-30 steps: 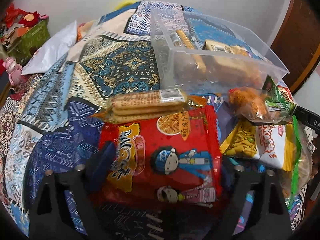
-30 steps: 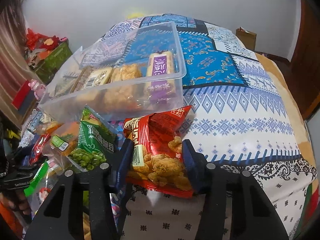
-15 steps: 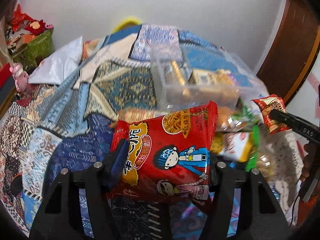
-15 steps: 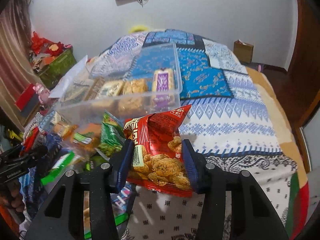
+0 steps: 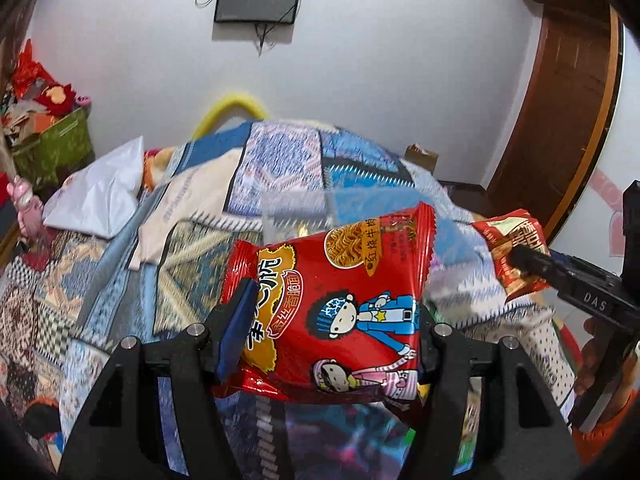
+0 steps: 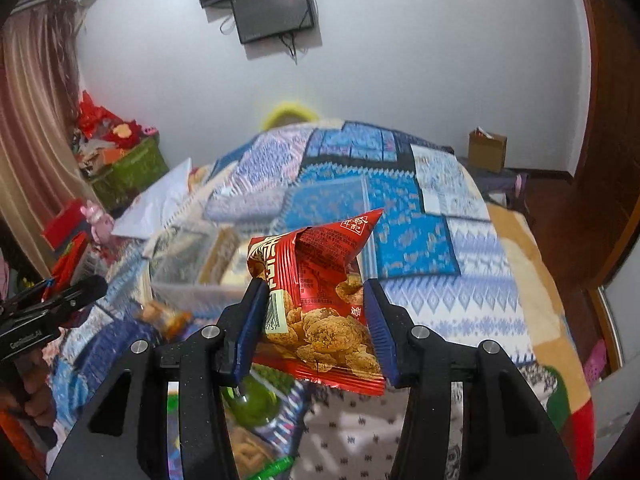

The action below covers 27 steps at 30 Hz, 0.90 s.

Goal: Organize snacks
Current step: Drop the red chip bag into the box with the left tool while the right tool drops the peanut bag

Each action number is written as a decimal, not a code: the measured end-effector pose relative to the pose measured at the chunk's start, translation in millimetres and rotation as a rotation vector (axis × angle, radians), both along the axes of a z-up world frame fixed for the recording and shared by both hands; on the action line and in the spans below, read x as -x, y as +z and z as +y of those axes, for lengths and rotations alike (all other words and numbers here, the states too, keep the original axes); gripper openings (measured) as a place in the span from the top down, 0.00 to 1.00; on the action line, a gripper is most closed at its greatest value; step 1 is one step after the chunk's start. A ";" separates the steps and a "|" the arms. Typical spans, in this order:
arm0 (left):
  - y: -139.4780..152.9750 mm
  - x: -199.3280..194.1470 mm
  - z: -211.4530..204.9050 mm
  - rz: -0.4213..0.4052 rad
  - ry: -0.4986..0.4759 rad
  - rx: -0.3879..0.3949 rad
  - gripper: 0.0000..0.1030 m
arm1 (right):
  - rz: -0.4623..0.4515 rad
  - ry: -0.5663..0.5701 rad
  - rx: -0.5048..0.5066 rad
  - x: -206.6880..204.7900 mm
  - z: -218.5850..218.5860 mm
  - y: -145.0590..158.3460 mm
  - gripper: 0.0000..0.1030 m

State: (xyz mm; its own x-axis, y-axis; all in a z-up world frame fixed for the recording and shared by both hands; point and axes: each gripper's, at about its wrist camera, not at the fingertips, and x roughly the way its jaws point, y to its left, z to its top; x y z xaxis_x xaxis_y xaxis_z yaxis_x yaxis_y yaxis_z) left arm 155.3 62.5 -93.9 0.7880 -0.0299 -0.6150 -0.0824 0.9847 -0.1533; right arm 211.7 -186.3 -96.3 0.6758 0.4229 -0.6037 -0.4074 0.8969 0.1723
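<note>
Left claw (image 5: pixel 328 320) clamped on a red noodle packet (image 5: pixel 340 304), held flat-faced across the pads with its long side running from one pad to the other and lifted clear of the bed (image 5: pixel 192 264); right claw (image 6: pixel 314 316) pinched narrow on a red bag of fried bites (image 6: pixel 320 300), upper corner poking up and away, also raised off the quilt. Ahead of and below both claws, the clear tub (image 6: pixel 188 264), blurred and partly hidden behind each packet; in the right wrist view it sits forward and to the left of that claw, with the left claw's tip (image 6: pixel 86 288) showing at the far left. Seen from the left claw, tub straight ahead just past the packet's top edge, so probably the shorter reach; more loose snacks (image 6: pixel 164 316) below the right claw.
</note>
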 end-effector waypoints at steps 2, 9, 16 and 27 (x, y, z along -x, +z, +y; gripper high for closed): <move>3.1 -9.8 -1.6 -0.007 -0.006 -0.007 0.38 | -0.014 0.000 -0.003 -5.4 4.0 3.7 0.55; -1.3 -53.7 -0.9 0.001 -0.015 -0.005 0.38 | -0.026 0.014 -0.013 -27.3 18.1 4.9 0.55; -20.1 -92.5 -2.6 0.034 -0.029 0.011 0.38 | 0.015 0.030 0.002 -55.1 35.0 -13.6 0.55; -63.2 -138.9 -9.5 0.141 -0.040 -0.003 0.38 | 0.092 0.054 0.068 -85.9 58.8 -43.7 0.55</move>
